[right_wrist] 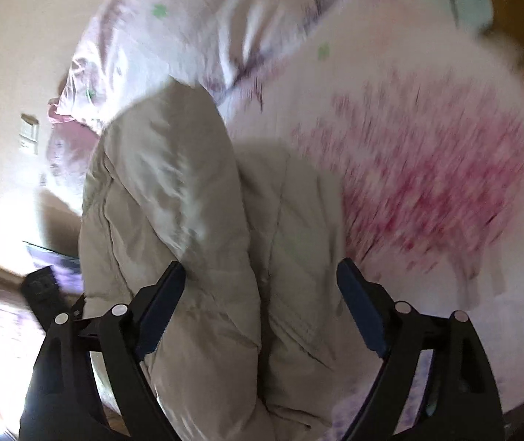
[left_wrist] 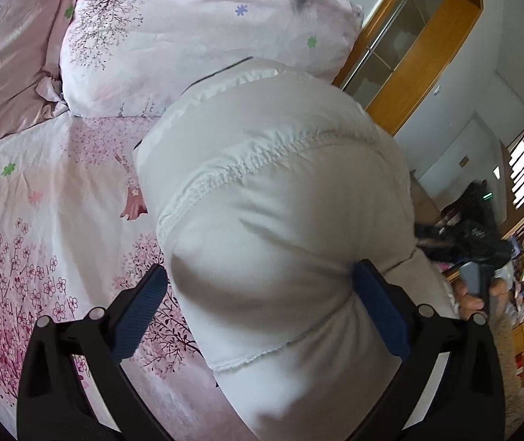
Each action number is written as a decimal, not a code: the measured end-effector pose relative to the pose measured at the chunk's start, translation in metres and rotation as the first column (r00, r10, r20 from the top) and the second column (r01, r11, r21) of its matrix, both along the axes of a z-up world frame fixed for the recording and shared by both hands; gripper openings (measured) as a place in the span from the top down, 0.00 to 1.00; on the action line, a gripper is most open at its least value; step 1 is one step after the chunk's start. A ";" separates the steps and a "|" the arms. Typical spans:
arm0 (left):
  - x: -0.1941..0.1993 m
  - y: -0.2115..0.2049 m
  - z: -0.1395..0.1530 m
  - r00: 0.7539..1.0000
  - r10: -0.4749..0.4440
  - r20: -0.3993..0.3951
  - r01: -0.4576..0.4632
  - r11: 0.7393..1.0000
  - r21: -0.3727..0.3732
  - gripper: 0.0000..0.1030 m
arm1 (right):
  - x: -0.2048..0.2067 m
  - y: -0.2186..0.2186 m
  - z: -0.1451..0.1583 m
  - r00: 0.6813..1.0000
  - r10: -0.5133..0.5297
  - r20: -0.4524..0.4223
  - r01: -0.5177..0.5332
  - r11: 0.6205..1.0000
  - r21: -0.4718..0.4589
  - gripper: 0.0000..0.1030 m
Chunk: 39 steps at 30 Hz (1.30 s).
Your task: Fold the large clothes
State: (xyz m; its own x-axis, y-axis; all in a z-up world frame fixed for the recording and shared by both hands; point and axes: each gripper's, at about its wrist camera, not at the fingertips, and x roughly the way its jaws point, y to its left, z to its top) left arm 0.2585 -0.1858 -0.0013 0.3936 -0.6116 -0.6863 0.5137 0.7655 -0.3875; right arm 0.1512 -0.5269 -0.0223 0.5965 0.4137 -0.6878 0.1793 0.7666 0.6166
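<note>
Here, my left gripper (left_wrist: 262,308) stands spread wide around a puffed fold of the pale padded coat (left_wrist: 280,191); its right pad dents the fabric, the left pad is apart from it. Left of it the flowered bedspread (left_wrist: 34,220) lies open; ahead sits a pillow (left_wrist: 188,36). My right gripper (right_wrist: 262,308) hangs released over the coat's hem, bare bedspread to its right, the bed's edge to its left.
</note>
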 end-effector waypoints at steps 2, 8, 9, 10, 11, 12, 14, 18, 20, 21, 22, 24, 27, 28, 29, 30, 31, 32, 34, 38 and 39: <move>-0.001 -0.007 -0.003 1.000 -0.002 0.002 0.002 1.000 0.024 0.02 | -0.005 0.006 0.016 0.998 -0.001 0.063 0.005 0.998 -0.065 0.17; -0.002 -0.025 -0.015 1.000 0.001 0.010 -0.001 0.999 0.048 0.02 | 0.007 0.013 0.006 0.999 0.052 -0.010 -0.052 0.998 -0.044 0.17; 0.001 -0.022 -0.016 1.000 -0.006 -0.006 0.006 1.000 0.027 0.02 | 0.009 0.009 -0.002 0.998 0.060 -0.023 -0.060 0.998 0.009 0.16; 0.003 -0.019 -0.017 1.000 -0.016 -0.026 0.016 1.000 0.004 0.02 | 0.009 0.004 -0.008 0.998 0.064 -0.024 -0.063 0.997 0.039 0.15; 0.008 -0.014 -0.020 0.998 -0.025 -0.056 0.024 0.999 -0.026 0.02 | 0.011 0.001 -0.013 0.997 0.070 -0.026 -0.068 0.995 0.072 0.15; 0.013 -0.008 -0.024 0.994 -0.037 -0.102 0.030 0.997 -0.071 0.02 | 0.013 -0.002 -0.018 0.996 0.087 -0.027 -0.083 0.990 0.116 0.14; 0.022 0.000 -0.031 0.984 -0.063 -0.167 0.040 0.990 -0.138 0.02 | 0.016 -0.005 -0.025 0.993 0.115 -0.029 -0.108 0.980 0.165 0.12; 0.028 0.010 -0.039 0.971 -0.102 -0.216 0.056 0.976 -0.210 0.02 | 0.023 -0.006 -0.036 0.985 0.168 -0.032 -0.155 0.957 0.246 0.08; 0.029 0.013 -0.042 0.968 -0.110 -0.226 0.056 0.971 -0.234 0.02 | 0.027 -0.002 -0.042 0.979 0.201 -0.027 -0.186 0.944 0.272 0.03; 0.030 0.014 -0.043 0.967 -0.113 -0.228 0.054 0.967 -0.248 0.02 | 0.030 0.001 -0.044 0.976 0.218 -0.029 -0.202 0.940 0.277 0.01; 0.029 0.015 -0.044 0.967 -0.113 -0.227 0.053 0.965 -0.256 0.02 | 0.031 0.004 -0.046 0.973 0.228 -0.031 -0.211 0.937 0.278 0.01; 0.028 0.017 -0.045 0.968 -0.110 -0.225 0.046 0.961 -0.272 0.02 | 0.036 0.012 -0.049 0.968 0.248 -0.040 -0.228 0.934 0.273 0.01; 0.027 0.025 -0.047 0.972 -0.107 -0.209 0.041 0.953 -0.301 0.04 | 0.035 0.018 -0.044 0.963 0.268 -0.015 -0.253 0.927 0.278 0.14; 0.026 0.029 -0.046 0.974 -0.109 -0.197 0.043 0.948 -0.315 0.10 | 0.032 0.020 -0.041 0.961 0.277 0.005 -0.267 0.920 0.288 0.26; 0.024 0.033 -0.045 0.977 -0.112 -0.183 0.046 0.942 -0.332 0.13 | 0.030 0.022 -0.038 0.959 0.281 0.025 -0.275 0.913 0.301 0.33; 0.028 0.036 -0.045 0.977 -0.114 -0.179 0.047 0.939 -0.341 0.19 | 0.027 0.023 -0.035 0.958 0.284 0.043 -0.283 0.907 0.311 0.43; 0.028 0.040 -0.044 0.977 -0.118 -0.179 0.047 0.933 -0.356 0.24 | 0.025 0.025 -0.033 0.957 0.285 0.058 -0.288 0.903 0.318 0.49; 0.028 0.046 -0.043 0.976 -0.121 -0.180 0.046 0.927 -0.372 0.27 | 0.024 0.026 -0.032 0.955 0.287 0.071 -0.294 0.900 0.321 0.51; 0.026 0.050 -0.043 0.976 -0.123 -0.180 0.044 0.920 -0.390 0.36 | 0.022 0.033 -0.030 0.954 0.283 0.095 -0.298 0.893 0.336 0.59; 0.026 0.073 -0.038 0.981 -0.098 -0.169 0.018 0.905 -0.425 0.41 | 0.027 0.052 -0.024 0.943 0.299 0.143 -0.331 0.878 0.345 0.65; 0.026 0.081 -0.036 0.982 -0.090 -0.166 0.010 0.902 -0.432 0.43 | 0.040 0.061 -0.023 0.938 0.307 0.161 -0.345 0.872 0.347 0.67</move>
State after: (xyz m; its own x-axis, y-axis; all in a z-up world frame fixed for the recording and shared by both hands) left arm 0.2845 -0.1052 -0.0372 0.2512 -0.8769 -0.4097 0.4389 0.4805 -0.7593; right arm 0.1915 -0.4659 -0.0454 0.4404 0.8059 -0.3957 -0.1175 0.4887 0.8645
